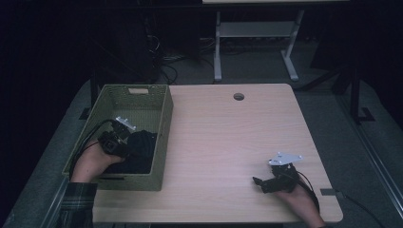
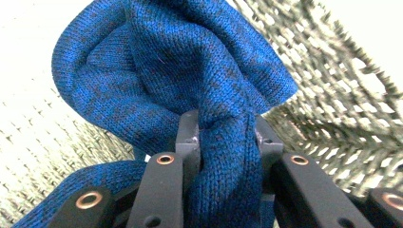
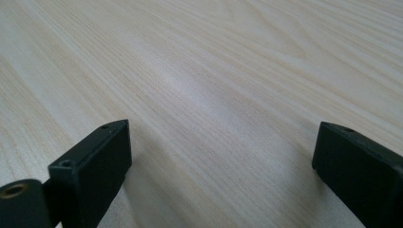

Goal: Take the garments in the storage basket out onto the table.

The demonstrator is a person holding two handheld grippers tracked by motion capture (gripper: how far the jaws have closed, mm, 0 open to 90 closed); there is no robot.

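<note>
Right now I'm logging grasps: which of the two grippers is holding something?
The left gripper, inside the green basket, is shut on blue knitted cloth. The right gripper is open over bare table.

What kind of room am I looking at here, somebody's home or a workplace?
Probably a lab or workshop rather than a home. A bare wooden table stands on grey carpet, cables trail across the dark floor behind it, and a second desk frame stands farther back.

table (image 1: pixel 228 137): pale wood, round hole (image 1: pixel 238 96) | beyond: white desk frame (image 1: pixel 256 42), floor cables (image 1: pixel 166 61)
</note>
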